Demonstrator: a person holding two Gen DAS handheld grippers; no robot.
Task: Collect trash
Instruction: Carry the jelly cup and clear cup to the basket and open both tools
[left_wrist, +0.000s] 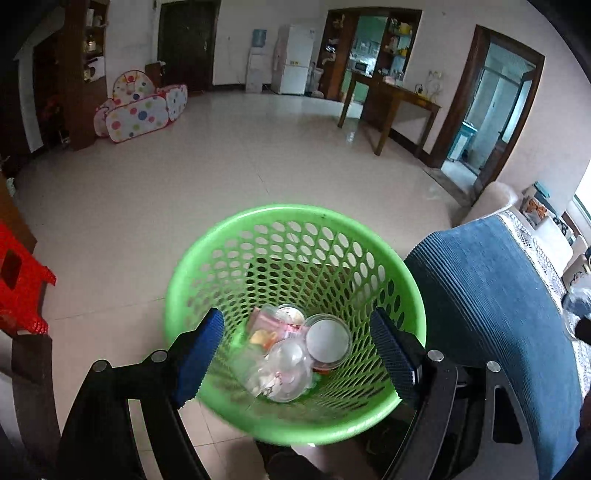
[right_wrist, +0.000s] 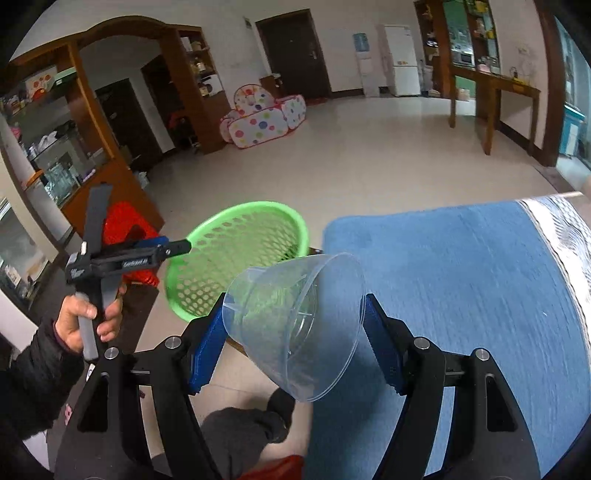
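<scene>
Right claw (right_wrist: 295, 343) gripping cup (right_wrist: 295, 325), tilted — basket-ward (right_wrist: 236, 254)

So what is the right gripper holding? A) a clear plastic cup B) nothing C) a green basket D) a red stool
A: the right gripper has its blue pads pressed on either side of a clear plastic cup, while the green basket stands on the floor beyond it.
</scene>
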